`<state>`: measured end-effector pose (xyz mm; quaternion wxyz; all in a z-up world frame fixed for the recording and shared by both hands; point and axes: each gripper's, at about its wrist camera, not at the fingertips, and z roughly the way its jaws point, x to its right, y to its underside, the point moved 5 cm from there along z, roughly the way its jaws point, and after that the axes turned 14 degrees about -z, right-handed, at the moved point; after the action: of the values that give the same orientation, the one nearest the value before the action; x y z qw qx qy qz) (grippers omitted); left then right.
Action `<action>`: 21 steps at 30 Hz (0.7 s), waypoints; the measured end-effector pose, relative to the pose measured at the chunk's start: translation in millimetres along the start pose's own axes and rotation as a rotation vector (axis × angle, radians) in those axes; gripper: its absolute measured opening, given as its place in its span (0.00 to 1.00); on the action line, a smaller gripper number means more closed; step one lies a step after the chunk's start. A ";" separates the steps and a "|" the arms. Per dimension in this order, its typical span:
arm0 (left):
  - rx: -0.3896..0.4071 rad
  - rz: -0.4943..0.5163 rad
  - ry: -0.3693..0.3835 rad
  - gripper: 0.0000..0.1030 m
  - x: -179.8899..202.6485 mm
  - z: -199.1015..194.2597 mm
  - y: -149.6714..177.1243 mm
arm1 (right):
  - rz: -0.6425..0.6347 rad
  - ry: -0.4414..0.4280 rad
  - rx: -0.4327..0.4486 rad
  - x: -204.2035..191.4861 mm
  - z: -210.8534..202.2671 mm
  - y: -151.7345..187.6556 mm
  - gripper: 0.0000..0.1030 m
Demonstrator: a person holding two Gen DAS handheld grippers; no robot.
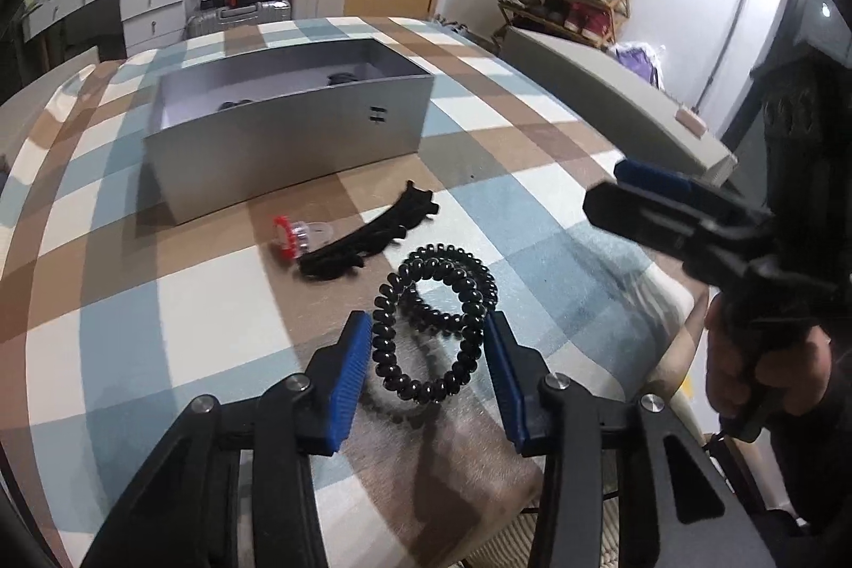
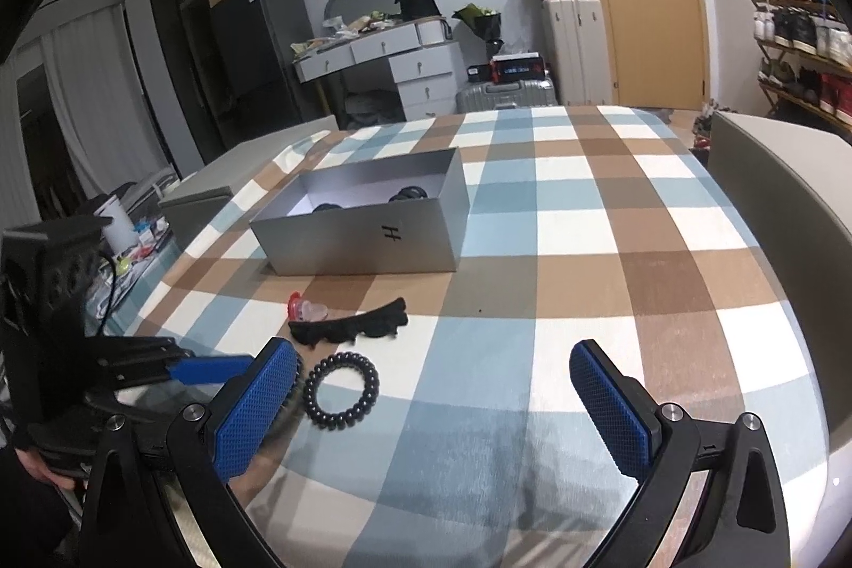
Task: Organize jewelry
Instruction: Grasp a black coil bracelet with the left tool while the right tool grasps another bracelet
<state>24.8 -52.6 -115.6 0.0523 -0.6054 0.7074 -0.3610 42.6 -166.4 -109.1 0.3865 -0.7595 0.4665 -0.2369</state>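
A black coil hair tie [image 1: 388, 344] lies in two overlapping loops on the checked cloth [image 1: 160, 328]. My left gripper [image 1: 426, 320] is shut on its larger loop, a blue pad touching each side. In the right wrist view one loop [image 2: 341, 392] shows beside the left gripper's blue finger [image 2: 213, 368]. A black toothed hair clip [image 1: 373, 232] [image 2: 351, 328] and a small red-and-clear piece [image 1: 293, 238] [image 2: 306, 308] lie in front of the open grey box [image 1: 287, 126] [image 2: 362, 243], which holds dark items [image 2: 407, 194]. My right gripper [image 2: 432, 347] [image 1: 604, 190] hovers open, with nothing between its fingers.
A grey lid or panel [image 1: 612, 99] [image 2: 788, 195] lies along the table's right side. A person's hand [image 1: 745, 371] holds the right gripper's handle. The near table edge runs just under both grippers. Furniture, suitcases and a shoe rack stand beyond the table.
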 end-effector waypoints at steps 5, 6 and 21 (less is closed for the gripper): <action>0.049 -0.067 -0.018 0.36 -17.8 -13.8 -3.3 | -0.014 -0.019 -0.035 -7.9 8.7 4.6 1.00; 0.058 -0.080 -0.022 0.36 -20.7 -15.7 -4.6 | -0.023 -0.025 -0.046 -11.3 11.6 6.0 1.00; 0.114 -0.202 -0.076 0.37 -58.6 -49.1 -4.7 | -0.113 -0.088 -0.130 -47.7 40.0 15.8 0.91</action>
<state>18.9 21.7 -98.1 0.0767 -0.6828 0.6186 -0.3811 41.5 -113.4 -145.4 0.3427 -0.8177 0.4197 -0.1942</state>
